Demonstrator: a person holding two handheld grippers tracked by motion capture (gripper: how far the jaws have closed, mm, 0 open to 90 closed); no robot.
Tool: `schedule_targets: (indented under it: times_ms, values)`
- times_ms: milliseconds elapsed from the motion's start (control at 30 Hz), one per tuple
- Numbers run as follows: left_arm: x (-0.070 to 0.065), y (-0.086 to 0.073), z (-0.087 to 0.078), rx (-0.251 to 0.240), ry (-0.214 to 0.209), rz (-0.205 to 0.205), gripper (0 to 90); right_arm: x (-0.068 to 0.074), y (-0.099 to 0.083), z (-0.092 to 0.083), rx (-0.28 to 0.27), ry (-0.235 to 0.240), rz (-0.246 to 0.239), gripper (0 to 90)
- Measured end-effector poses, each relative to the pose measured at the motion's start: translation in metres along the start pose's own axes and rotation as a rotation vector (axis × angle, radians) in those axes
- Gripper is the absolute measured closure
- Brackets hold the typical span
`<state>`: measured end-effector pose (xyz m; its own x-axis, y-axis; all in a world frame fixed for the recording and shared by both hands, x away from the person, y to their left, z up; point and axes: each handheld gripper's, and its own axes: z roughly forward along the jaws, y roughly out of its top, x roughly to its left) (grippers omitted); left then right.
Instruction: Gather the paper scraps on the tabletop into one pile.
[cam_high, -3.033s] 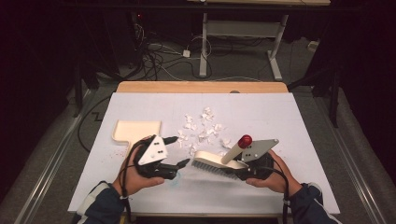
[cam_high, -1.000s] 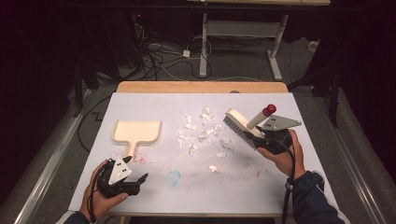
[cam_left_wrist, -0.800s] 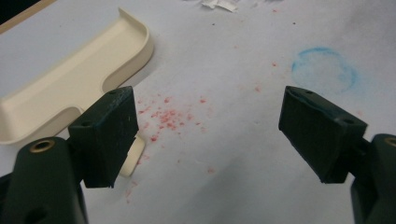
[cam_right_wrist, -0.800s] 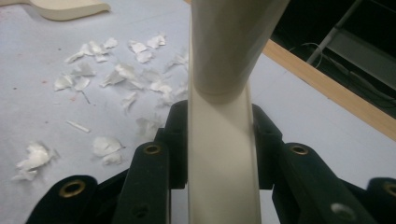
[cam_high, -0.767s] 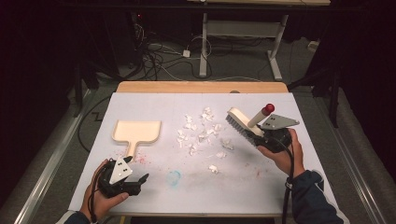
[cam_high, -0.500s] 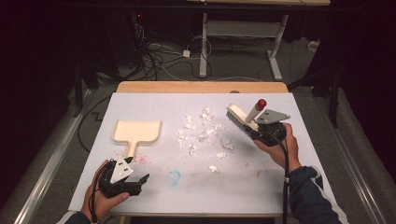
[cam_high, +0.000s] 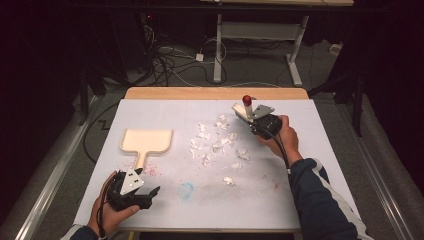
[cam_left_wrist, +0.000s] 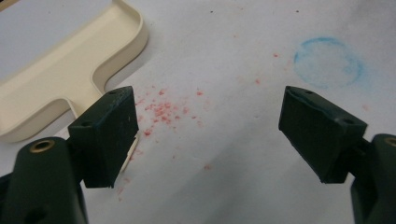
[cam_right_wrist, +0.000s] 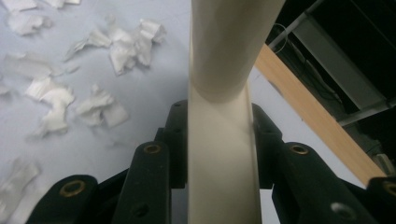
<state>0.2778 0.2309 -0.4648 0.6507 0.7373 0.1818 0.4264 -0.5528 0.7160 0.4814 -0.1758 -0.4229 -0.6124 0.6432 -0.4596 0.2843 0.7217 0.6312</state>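
Lab-like test room, dark surroundings, loose cables (cam_high: 170, 55) on the floor, white-covered table (cam_high: 300, 200), metal desk frame (cam_high: 260, 35) behind

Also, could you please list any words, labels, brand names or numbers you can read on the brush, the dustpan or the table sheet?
None: no readable text anywhere.
Brush: plain cream handle, no lettering.
Dustpan: plain cream, no label.
Table sheet: a blue ring mark and red specks, stains rather than writing.
Paper scraps: too small to tell whether they carry any print.
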Motion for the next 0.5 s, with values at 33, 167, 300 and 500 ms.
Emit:
schedule_targets:
  times_ms: [33, 167, 300, 500]
  values:
    - [0.000, 0.000, 0.000, 0.000, 0.000, 0.001, 19.0, -0.001, 0.002, 0.003, -0.004, -0.002, 0.000, 67.8]
    - [0.000, 0.000, 0.001, -0.002, -0.005, 0.003, 19.0, -0.002, 0.011, 0.014, 0.000, -0.010, 0.003, 67.8]
    - [0.001, -0.001, 0.002, 0.004, -0.010, 0.002, 19.0, 0.000, 0.018, 0.022, -0.029, -0.002, 0.010, 67.8]
    - [0.002, -0.001, 0.003, 0.007, -0.022, -0.005, 19.0, 0.013, 0.026, 0.033, -0.051, 0.052, -0.020, 67.8]
